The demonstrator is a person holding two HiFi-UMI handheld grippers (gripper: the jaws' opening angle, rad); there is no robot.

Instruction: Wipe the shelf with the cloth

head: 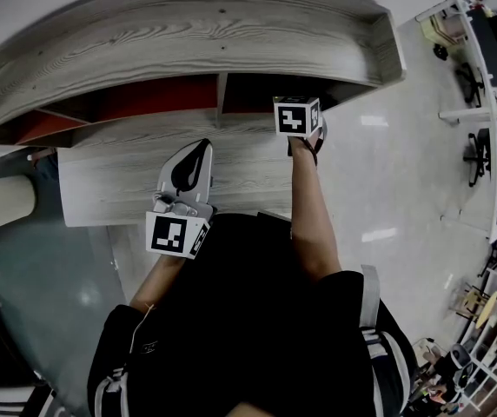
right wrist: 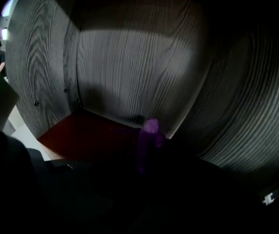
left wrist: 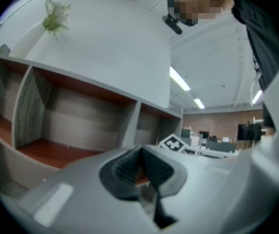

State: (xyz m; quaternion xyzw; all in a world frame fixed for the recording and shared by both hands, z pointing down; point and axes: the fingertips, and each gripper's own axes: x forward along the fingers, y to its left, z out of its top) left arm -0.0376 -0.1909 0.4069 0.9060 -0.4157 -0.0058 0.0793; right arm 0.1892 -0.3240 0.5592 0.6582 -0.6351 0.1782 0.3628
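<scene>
A shiny pale floor (head: 379,198) is seen under a big grey wooden shelf (head: 188,33). The boxes of the shelf have red bottoms.

The right tool (head: 305,146) is pushed into one box of the shelf, the one to the right of the middle wall. Its jaws are lost in the dark in the right gripper view. A thin purple cloth (right wrist: 149,133) sticks up from the spot where the jaws meet, so it looks to be pinched there. The cloth is held just above the red bottom (right wrist: 90,135) of the box, close to the back corner. Whether it touches the red bottom cannot be told. Grey wood walls are seen all around it. The cube with square marks (head: 296,115) is seen at the mouth of the box.

The left tool (head: 198,150) is held in front of the shelf, over its lower ledge (head: 109,181). Its jaws are pressed together and nothing is held between them. Its own cube (head: 177,234) is seen further out from the shelf, near the person's dark top.

A small green plant (left wrist: 55,16) is seen on top of the shelf. Desks (head: 492,102) are seen well away from the shelf, across the floor.
</scene>
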